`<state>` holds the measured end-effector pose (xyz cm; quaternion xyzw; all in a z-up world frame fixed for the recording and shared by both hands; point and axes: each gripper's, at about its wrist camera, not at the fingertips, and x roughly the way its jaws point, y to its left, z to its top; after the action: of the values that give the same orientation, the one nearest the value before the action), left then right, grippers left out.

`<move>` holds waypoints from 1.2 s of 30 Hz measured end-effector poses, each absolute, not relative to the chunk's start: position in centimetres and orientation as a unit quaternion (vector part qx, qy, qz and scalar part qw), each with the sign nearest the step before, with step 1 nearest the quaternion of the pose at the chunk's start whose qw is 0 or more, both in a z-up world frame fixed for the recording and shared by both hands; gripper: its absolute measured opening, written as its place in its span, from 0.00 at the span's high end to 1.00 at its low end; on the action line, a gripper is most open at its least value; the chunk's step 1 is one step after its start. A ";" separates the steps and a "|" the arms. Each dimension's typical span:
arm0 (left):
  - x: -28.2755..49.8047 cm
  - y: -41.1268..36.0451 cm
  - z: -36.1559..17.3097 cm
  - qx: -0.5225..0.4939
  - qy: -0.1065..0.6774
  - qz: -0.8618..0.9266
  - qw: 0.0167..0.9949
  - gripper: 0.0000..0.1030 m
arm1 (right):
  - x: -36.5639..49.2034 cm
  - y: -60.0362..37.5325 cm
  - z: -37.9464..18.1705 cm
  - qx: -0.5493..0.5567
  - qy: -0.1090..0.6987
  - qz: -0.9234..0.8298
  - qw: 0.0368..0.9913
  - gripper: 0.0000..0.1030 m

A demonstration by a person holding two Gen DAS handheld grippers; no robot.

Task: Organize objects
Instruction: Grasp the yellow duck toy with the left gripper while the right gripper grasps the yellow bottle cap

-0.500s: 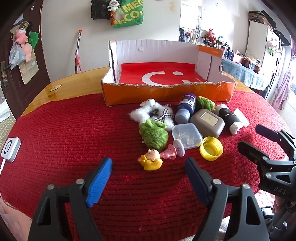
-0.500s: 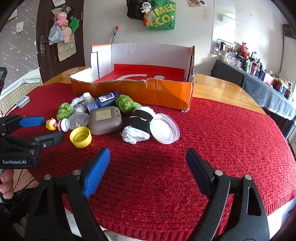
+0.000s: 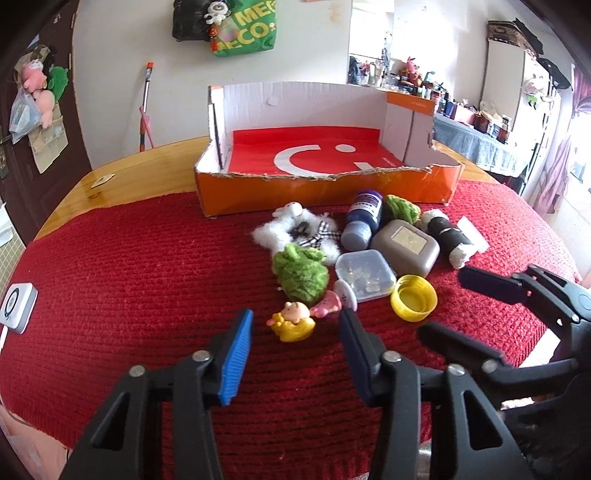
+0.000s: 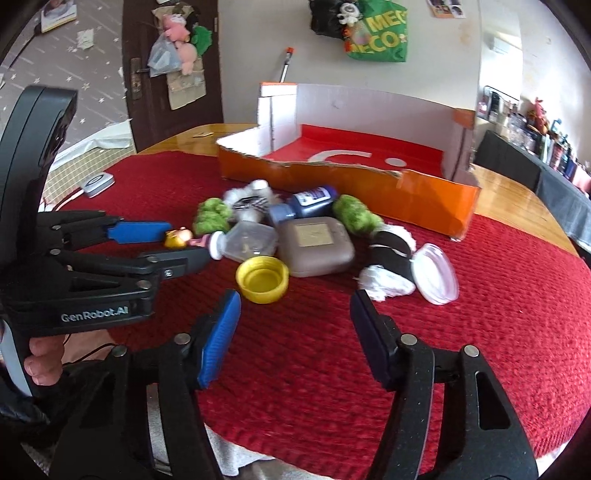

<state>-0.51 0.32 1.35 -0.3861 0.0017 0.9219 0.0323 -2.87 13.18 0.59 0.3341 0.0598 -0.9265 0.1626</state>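
Closing in on the yellow toy (image 3: 293, 323), the left gripper (image 3: 295, 349) is now flanking it with narrower jaws than half a second ago, nothing pinched yet; likely the first pick for the box (image 3: 325, 186), which is standing empty behind the pile. Right gripper (image 4: 293, 338) is nearing the cap (image 4: 262, 278), jaws narrowed, empty. Readable: "GenRobot.AI" on the left gripper; "MEG", "ECO" on the green bag (image 4: 378, 33).
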 end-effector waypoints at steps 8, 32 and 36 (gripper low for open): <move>-0.8 -0.1 1.5 -0.391 -0.019 0.918 0.058 0.60 | -3.9 11.7 0.1 0.338 0.072 -0.920 0.183 0.52; -0.1 -0.2 2.7 -0.377 -0.025 0.924 0.066 0.60 | -3.6 12.0 1.6 0.326 0.058 -0.923 0.196 0.72; -0.1 -0.2 3.1 -0.373 -0.027 0.925 0.067 0.60 | -3.6 12.2 2.2 0.322 0.049 -0.924 0.199 0.72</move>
<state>-0.05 -0.24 3.07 -0.3726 -0.0268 0.9252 0.0674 -3.60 12.19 2.24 0.3223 0.0486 -0.9243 0.1986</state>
